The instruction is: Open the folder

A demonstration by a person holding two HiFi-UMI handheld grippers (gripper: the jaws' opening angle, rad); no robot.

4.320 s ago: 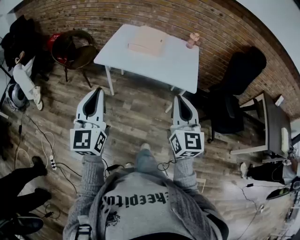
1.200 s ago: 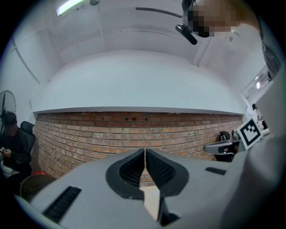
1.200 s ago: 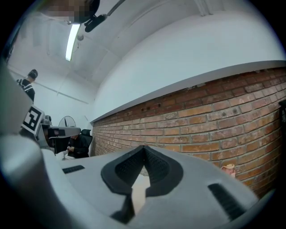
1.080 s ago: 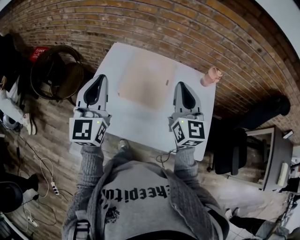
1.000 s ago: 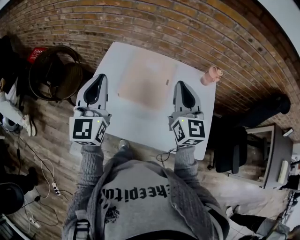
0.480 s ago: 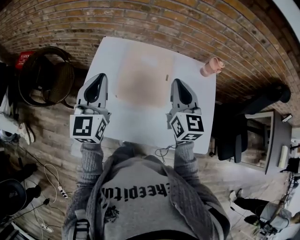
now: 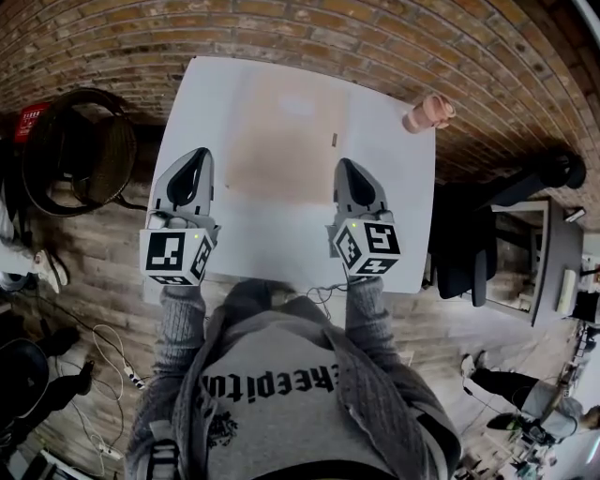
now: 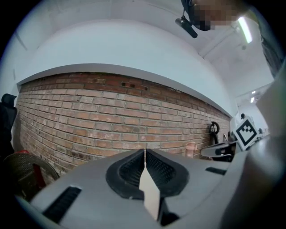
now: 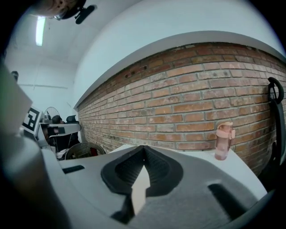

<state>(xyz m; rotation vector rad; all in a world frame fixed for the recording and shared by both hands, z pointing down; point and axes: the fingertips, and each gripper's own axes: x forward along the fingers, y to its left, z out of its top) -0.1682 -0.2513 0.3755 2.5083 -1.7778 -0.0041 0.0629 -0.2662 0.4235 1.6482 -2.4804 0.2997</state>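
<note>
1 folder (image 7: pixel 286 122), 1 bottle (image 7: pixel 427 112) sit beyond 1 left claw (image 7: pixel 194 156), 1 right claw (image 7: pixel 348 165).

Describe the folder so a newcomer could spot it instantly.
Find the white table against the brick wall. The folder lies flat near its middle. It is a broad pale-tan rectangle; its only neighbour, a pink bottle, stands upright at the far right corner.

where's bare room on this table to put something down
Bare: the near strip of the table between the folder and the front edge, and the right side between folder and bottle. The folder fills the middle; the bottle takes the far right corner.
</note>
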